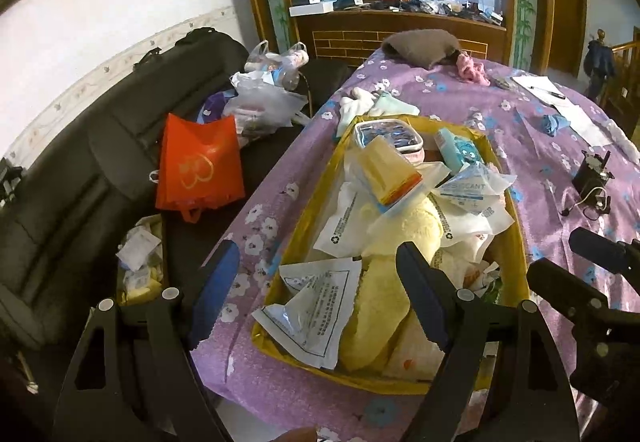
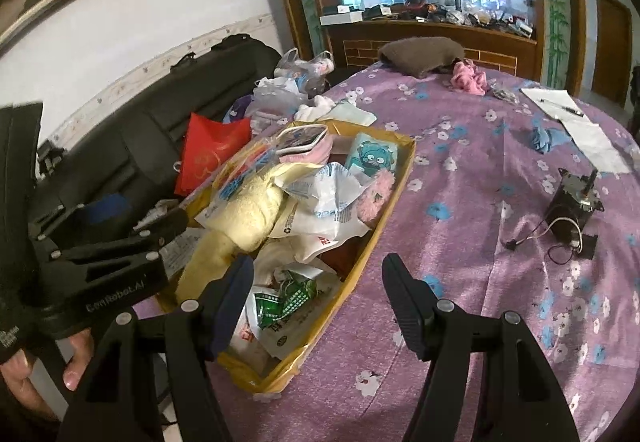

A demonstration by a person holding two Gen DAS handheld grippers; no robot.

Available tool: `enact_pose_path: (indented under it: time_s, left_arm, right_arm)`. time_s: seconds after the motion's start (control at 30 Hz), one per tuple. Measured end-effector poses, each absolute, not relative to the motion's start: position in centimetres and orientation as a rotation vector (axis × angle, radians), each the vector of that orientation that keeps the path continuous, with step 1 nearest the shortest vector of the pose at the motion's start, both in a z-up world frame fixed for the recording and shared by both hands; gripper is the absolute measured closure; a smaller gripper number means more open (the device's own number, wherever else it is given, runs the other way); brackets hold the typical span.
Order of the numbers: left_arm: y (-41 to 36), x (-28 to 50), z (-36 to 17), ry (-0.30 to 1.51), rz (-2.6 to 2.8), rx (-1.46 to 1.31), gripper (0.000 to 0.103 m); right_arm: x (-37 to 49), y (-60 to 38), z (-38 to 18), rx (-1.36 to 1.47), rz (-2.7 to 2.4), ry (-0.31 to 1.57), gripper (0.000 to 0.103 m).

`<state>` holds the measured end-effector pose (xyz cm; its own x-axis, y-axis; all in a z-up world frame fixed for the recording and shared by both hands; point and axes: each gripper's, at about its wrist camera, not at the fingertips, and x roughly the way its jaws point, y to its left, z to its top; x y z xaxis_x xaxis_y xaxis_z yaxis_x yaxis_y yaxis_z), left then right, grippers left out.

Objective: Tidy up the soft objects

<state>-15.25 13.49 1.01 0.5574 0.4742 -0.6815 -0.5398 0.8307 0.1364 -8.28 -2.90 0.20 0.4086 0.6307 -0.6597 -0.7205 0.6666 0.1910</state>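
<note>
A yellow cardboard box (image 1: 516, 242) (image 2: 402, 157) sits on the purple flowered tablecloth (image 1: 460, 109) (image 2: 460, 201), full of soft items: a pale yellow plush towel (image 1: 384, 306) (image 2: 248, 209), plastic packets (image 1: 316, 306) and a pink fluffy piece (image 2: 374, 197). My left gripper (image 1: 316, 274) is open and empty, above the box's near end. My right gripper (image 2: 318, 290) is open and empty, over the box's right edge. Loose soft things lie on the table: a brown cloth (image 1: 420, 45) (image 2: 420, 53), a pink cloth (image 1: 472, 69) (image 2: 468, 77), a blue cloth (image 1: 550, 123) (image 2: 542, 135) and white socks (image 1: 364, 101) (image 2: 320, 105).
A black sofa (image 1: 80, 181) on the left holds a red bag (image 1: 198, 165) (image 2: 212, 153) and plastic bags (image 1: 264, 97). A small black motor with wires (image 1: 592, 177) (image 2: 572, 209) and papers with a pen (image 1: 552, 97) (image 2: 568, 113) lie on the table's right side. A wooden cabinet (image 1: 400, 29) stands behind.
</note>
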Motion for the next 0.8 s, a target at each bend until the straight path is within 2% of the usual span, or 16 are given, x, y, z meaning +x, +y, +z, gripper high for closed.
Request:
enact_pose_path:
  time_s: [0.8]
  left_arm:
    - [12.9, -15.3, 0.4, 0.793, 0.62, -0.066, 0.021]
  right_arm:
    - [-9.2, -3.0, 0.3, -0.127, 0.861, 0.786, 0.034]
